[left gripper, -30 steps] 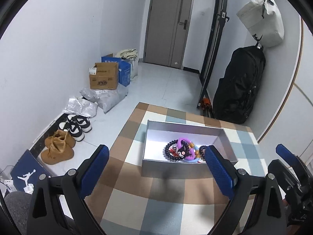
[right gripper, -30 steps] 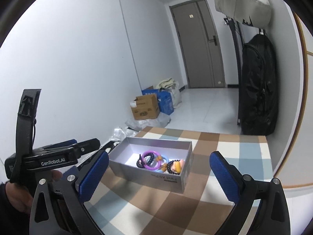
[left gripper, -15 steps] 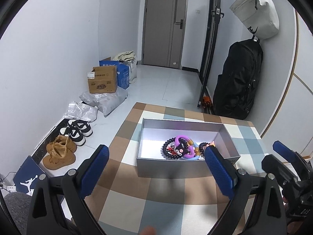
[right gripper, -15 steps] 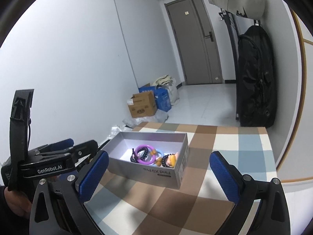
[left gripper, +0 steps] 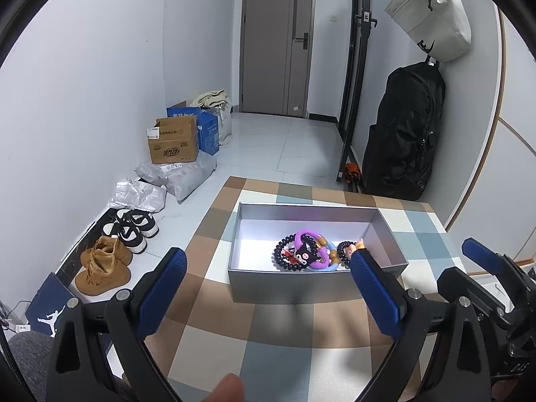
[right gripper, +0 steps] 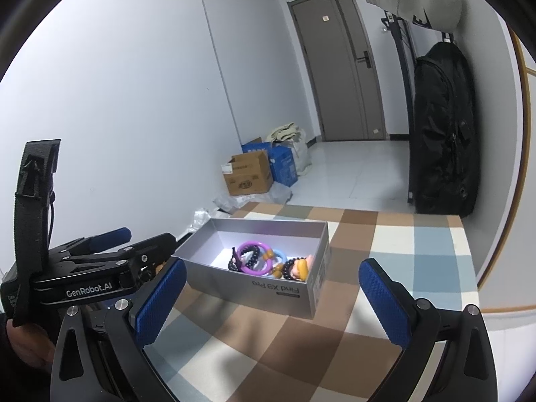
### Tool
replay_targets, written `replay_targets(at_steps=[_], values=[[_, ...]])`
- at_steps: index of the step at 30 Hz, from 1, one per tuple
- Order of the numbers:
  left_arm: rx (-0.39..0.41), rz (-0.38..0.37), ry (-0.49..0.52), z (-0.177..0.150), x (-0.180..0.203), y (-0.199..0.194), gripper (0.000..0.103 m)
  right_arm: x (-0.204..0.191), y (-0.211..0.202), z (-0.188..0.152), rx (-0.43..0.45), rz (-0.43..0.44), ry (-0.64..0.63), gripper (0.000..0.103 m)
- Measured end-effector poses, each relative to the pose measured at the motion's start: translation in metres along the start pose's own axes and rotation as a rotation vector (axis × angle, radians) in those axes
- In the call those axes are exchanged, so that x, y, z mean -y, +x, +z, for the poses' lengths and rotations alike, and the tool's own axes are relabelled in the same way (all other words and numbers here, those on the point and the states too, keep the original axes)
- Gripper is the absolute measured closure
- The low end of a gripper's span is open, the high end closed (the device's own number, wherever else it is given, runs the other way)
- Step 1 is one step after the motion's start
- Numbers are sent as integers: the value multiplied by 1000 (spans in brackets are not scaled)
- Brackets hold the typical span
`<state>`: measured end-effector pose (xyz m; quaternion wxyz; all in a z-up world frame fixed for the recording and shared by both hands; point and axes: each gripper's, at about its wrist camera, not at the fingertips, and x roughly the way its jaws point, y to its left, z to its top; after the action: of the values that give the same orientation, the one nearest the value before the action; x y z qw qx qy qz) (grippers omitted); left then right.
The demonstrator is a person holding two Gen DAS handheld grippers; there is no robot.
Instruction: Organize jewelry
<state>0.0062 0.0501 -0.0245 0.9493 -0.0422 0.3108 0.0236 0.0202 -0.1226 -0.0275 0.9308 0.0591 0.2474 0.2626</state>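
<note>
A silver open box [left gripper: 298, 288] [right gripper: 268, 296] stands on the checked tablecloth [left gripper: 284, 345]. Inside lie a purple ring bracelet [left gripper: 310, 248] [right gripper: 256, 263], black bead bracelets [left gripper: 284, 261], a blue ring and a small orange-pink charm [right gripper: 301, 269]. My left gripper [left gripper: 268, 288] is open and empty, held above the table in front of the box. My right gripper [right gripper: 271, 293] is open and empty, in front of the box's right corner. The left gripper's body also shows in the right wrist view [right gripper: 100, 268]; the right gripper's side shows at the lower right of the left wrist view [left gripper: 495, 284].
The table ends at its far edge [left gripper: 318, 189]. Beyond it is a tiled floor with cardboard boxes [left gripper: 174, 142], plastic bags, and shoes [left gripper: 104, 268] along the left wall. A black backpack [left gripper: 402, 134] and a grey bag [left gripper: 432, 16] hang on the right wall.
Both grippers have drawn back and tilted slightly upward, so the box sits a little lower and farther away in the views. Both stay open and empty.
</note>
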Motion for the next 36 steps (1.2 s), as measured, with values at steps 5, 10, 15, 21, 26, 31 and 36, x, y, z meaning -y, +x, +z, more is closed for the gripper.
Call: replay_targets(at_steps=[5, 10, 15, 21, 26, 31, 36], values=[[2, -8, 12, -1, 2, -1, 7, 0, -1, 1, 2, 4, 5, 0], [-5, -15, 4, -1, 2, 0, 7, 0, 0, 0, 0, 5, 1, 0], [-9, -23, -5, 0, 0, 0, 7, -1, 1, 0, -2, 4, -5, 0], [-5, -28, -6, 0, 0, 0, 7, -1, 1, 0, -3, 6, -5, 0], [-11, -27, -12, 1, -1, 1, 7, 0, 1, 0, -7, 6, -5, 0], [-21, -37, -24, 1, -2, 2, 7, 0, 1, 0, -7, 4, -5, 0], [-19, -40, -26, 1, -3, 1, 7, 0, 1, 0, -8, 1, -8, 0]])
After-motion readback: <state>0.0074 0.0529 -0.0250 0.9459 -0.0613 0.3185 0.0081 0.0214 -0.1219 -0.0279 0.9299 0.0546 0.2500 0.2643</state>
